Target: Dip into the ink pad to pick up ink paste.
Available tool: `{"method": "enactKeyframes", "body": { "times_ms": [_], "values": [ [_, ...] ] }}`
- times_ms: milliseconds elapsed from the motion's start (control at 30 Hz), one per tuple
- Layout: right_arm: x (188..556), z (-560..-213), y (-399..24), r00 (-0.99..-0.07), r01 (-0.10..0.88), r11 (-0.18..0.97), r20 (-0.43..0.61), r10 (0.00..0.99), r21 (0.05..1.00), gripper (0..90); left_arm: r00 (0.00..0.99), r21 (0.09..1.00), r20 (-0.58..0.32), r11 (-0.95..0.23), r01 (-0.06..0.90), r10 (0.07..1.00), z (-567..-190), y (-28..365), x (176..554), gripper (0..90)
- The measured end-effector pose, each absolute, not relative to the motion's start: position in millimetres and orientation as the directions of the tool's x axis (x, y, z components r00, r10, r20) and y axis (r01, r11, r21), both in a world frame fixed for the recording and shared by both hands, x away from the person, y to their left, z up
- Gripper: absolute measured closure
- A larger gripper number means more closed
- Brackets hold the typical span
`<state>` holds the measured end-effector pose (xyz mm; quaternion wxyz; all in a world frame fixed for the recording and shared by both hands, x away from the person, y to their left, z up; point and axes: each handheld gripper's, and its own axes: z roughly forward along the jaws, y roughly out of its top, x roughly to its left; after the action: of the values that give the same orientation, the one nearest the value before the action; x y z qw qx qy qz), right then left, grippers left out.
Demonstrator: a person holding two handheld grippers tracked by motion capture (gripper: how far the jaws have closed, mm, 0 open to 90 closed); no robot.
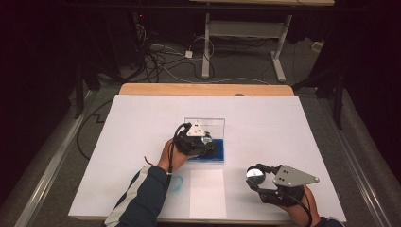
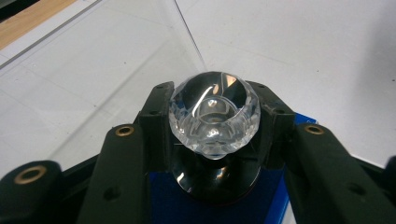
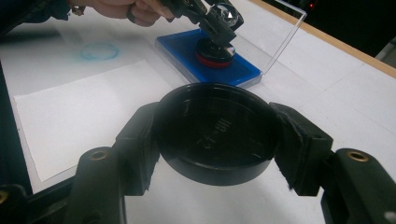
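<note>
Left gripper [image 1: 204,142]: where its jaws clamp the stamp [image 2: 213,116] by the clear knob, the base presses the blue ink pad [image 3: 187,53], its face hidden.
Right gripper [image 1: 257,177]: jaws closed on black lid [image 3: 215,133] above table [image 1: 293,127]; marking unreadable.

Clear-handled stamp [image 2: 213,116] stands upright on the blue ink pad [image 3: 205,60]; black round cap [image 3: 215,133] held apart.
</note>
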<state>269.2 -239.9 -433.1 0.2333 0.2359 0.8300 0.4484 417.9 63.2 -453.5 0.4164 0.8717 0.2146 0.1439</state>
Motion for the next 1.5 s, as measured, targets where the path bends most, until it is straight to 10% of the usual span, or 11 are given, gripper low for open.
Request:
{"method": "enactKeyframes", "body": {
  "times_ms": [1500],
  "values": [
    [268.5, -430.8, -244.4, -0.766, 0.18, 0.467, -0.174, 0.619, 0.866, 38.1, 0.872, 0.789, 0.068, -0.562, 0.25, 0.484, -453.2, 69.6, 417.5, 54.2]
  ]
}}
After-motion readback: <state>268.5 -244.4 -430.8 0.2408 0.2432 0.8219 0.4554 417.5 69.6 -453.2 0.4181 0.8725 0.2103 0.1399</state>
